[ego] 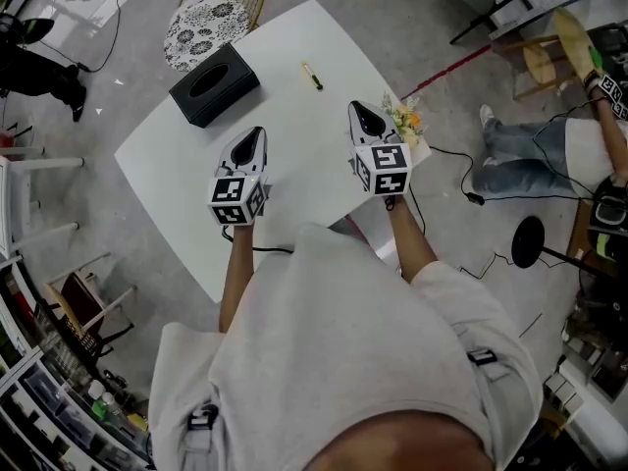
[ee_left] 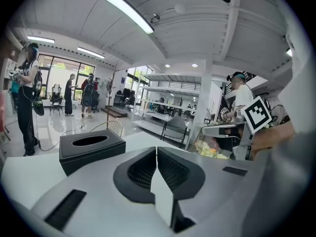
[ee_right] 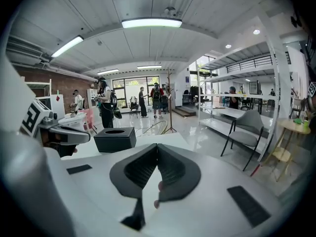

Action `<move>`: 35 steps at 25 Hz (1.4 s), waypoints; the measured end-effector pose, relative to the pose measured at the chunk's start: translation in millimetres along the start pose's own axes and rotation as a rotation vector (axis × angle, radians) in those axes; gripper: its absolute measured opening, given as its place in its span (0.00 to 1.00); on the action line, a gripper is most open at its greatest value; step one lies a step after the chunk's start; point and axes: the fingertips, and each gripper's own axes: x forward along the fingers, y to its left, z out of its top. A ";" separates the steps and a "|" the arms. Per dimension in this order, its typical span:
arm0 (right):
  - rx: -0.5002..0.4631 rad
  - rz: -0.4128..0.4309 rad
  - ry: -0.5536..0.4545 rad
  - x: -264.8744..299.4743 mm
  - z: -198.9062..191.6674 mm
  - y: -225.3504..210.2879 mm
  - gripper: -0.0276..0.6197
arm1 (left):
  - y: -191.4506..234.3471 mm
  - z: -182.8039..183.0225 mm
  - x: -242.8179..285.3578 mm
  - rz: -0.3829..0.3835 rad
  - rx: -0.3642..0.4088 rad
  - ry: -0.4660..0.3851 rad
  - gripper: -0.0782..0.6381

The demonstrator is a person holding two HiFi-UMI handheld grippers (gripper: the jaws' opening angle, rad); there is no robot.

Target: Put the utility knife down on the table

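The utility knife [ego: 312, 77], a small yellow and black tool, lies on the white table [ego: 294, 155] toward its far side. Nothing touches it. My right gripper [ego: 360, 109] hovers over the table nearer to me and to the right of the knife. Its jaws are shut with nothing between them [ee_right: 157, 145]. My left gripper [ego: 256, 132] hangs over the middle of the table, also shut and empty [ee_left: 156, 148]. Neither gripper view shows the knife.
A black tissue box [ego: 214, 83] stands at the table's far left, ahead of both grippers [ee_left: 91, 147] [ee_right: 115, 138]. A small bunch of flowers [ego: 407, 121] lies at the table's right edge beside my right gripper. A chair with a patterned cushion [ego: 204, 27] stands beyond the table. A person [ego: 535, 160] sits on the floor at right.
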 end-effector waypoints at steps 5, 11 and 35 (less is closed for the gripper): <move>-0.038 -0.016 -0.043 -16.5 13.7 -3.2 0.09 | 0.7 18.4 -7.0 0.019 0.024 -0.046 0.15; -0.061 -0.018 -0.102 -33.3 32.1 -8.1 0.09 | -1.2 35.1 -11.5 0.034 0.048 -0.092 0.14; -0.035 -0.050 -0.139 -53.8 31.5 -12.2 0.09 | -9.0 53.9 -33.5 0.054 0.079 -0.156 0.14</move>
